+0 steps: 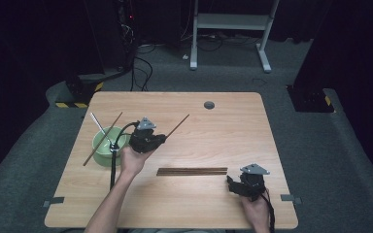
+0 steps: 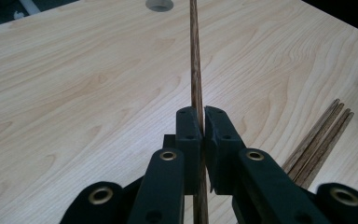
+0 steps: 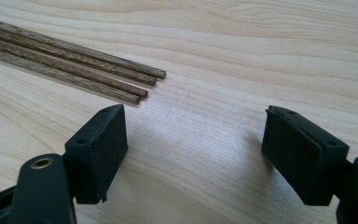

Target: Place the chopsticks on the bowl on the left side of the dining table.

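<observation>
Nearest the lens in the left gripper view, a single brown chopstick (image 2: 196, 70) is clamped between the two black pads of the left claw (image 2: 203, 128), its shaft running up and away over the pale wood. From the high view the same chopstick (image 1: 177, 126) is seen lifted off the bench (image 1: 223, 131), sticking out of the left claw (image 1: 161, 140) at a slant toward the far right. A bundle of further chopsticks (image 1: 192, 171) is laid flat near the middle of the bench, between the two hands. Just beside the right end of that bundle the right claw (image 1: 232, 184) is held low over the bench; in the right gripper view its jaws are seen spread wide with nothing between them, and the chopstick tips (image 3: 140, 84) lie just beyond the claw (image 3: 193, 140). Left of the left hand, a green bowl (image 1: 108, 141) is set on the bench, with another chopstick (image 1: 102, 139) and a pale utensil (image 1: 100, 128) leaning in it.
</observation>
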A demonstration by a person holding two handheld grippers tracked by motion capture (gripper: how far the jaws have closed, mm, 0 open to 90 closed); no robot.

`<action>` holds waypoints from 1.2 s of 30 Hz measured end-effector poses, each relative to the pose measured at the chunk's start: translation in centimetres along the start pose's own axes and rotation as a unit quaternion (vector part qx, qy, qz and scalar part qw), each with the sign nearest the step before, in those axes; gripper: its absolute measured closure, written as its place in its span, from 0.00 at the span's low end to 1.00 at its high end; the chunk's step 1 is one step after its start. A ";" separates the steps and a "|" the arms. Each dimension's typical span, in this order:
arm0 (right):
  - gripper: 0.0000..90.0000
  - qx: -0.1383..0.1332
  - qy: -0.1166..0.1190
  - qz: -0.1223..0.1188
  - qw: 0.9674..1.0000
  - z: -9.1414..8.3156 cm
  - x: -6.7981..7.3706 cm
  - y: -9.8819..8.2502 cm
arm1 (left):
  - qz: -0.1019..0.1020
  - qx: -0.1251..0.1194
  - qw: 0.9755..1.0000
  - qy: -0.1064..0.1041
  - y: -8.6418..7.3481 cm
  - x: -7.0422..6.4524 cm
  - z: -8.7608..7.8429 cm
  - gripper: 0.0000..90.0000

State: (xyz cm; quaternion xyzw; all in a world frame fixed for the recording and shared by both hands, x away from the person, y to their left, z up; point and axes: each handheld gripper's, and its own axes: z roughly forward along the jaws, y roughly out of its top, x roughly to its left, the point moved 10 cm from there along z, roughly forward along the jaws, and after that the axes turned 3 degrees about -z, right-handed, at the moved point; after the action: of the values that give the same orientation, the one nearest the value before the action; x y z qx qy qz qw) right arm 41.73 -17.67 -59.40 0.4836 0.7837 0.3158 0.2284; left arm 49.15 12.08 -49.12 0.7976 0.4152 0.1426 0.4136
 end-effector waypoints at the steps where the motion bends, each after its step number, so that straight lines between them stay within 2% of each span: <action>1: 0.24 0.000 0.000 0.000 1.000 0.0 0.0 0.0 | -0.002 -0.001 1.000 0.002 0.0 0.1 -0.3 0.94; 8: 0.24 0.000 0.000 0.000 1.000 0.0 0.0 0.0 | -0.005 -0.005 1.000 0.008 0.0 0.9 -1.8 0.94; 13: 0.24 0.000 0.000 0.000 1.000 0.0 0.0 0.0 | -0.022 -0.022 0.999 -0.010 0.5 1.0 -3.2 0.94; 17: 0.24 0.000 0.000 0.000 1.000 0.0 0.0 0.0 | -0.014 -0.020 1.000 -0.002 0.7 1.2 -4.0 0.94; 23: 0.24 0.000 0.000 0.000 1.000 0.0 0.0 0.0 | -0.020 -0.019 1.000 0.009 0.3 2.1 -5.1 0.94; 30: 0.24 0.000 0.000 0.000 1.000 0.0 0.0 0.0 | -0.030 -0.030 0.999 0.006 0.1 2.8 -6.7 0.94; 36: 0.24 0.000 0.000 0.000 1.000 0.0 0.0 0.0 | -0.035 -0.032 0.999 0.018 -0.5 3.9 -8.0 0.94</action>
State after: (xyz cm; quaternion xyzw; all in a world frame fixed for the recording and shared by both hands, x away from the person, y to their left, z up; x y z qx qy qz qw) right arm 41.72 -17.67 -59.40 0.4837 0.7837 0.3160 0.2282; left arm 46.72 19.64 -44.98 0.7662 0.4459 0.1553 0.4359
